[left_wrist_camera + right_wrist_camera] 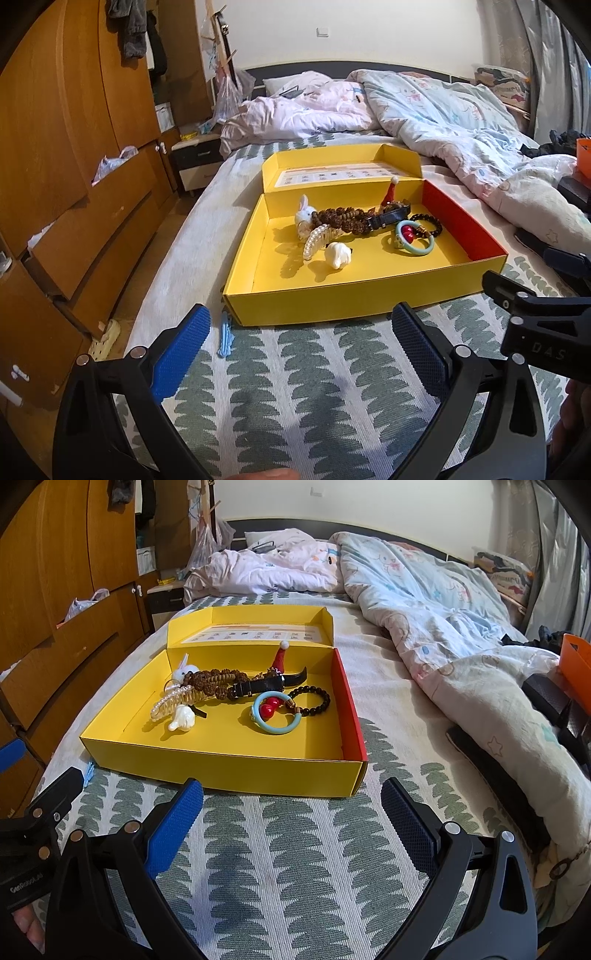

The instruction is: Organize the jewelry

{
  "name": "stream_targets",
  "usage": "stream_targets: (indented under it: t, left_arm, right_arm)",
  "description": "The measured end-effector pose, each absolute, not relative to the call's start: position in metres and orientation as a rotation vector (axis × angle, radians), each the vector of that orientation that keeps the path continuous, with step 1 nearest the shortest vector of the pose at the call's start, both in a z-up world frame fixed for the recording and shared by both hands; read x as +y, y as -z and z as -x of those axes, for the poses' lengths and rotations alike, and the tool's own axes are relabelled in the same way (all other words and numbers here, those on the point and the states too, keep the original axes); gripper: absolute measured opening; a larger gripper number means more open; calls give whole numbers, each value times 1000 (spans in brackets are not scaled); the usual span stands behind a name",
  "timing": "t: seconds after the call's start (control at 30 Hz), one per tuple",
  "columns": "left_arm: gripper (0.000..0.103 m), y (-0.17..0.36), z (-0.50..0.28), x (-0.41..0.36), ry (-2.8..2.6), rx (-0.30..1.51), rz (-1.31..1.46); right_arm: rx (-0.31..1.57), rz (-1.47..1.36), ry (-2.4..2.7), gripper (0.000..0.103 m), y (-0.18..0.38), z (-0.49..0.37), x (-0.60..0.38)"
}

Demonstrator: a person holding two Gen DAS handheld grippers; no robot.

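Left wrist view: yellow box [332,306] holds beads [343,218], perhaps a watch [391,216]; both tongs spread, empty.

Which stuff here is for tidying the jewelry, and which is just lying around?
For the job: yellow box, pearl hair claw, brown bead string, black bead bracelet, light blue ring, blue clip, both open tongs.

Lying about: duvet, pillow, orange bin.

hair clip [89,771]: mostly behind box corner | lid label [334,174]: print too small | watch [389,217]: face hidden
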State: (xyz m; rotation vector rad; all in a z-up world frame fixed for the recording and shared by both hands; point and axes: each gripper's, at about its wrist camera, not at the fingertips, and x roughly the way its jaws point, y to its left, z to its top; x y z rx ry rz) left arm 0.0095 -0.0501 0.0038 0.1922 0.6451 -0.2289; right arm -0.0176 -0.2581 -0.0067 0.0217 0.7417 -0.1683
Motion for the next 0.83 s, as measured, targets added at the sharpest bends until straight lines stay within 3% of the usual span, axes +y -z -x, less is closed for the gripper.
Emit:
stream_targets:
  t: [0.83]
  left_arm:
    - [97,-7,-12,-54,229,651,-191]
  right_arm:
    - [737,-10,172,97,6,18,-261]
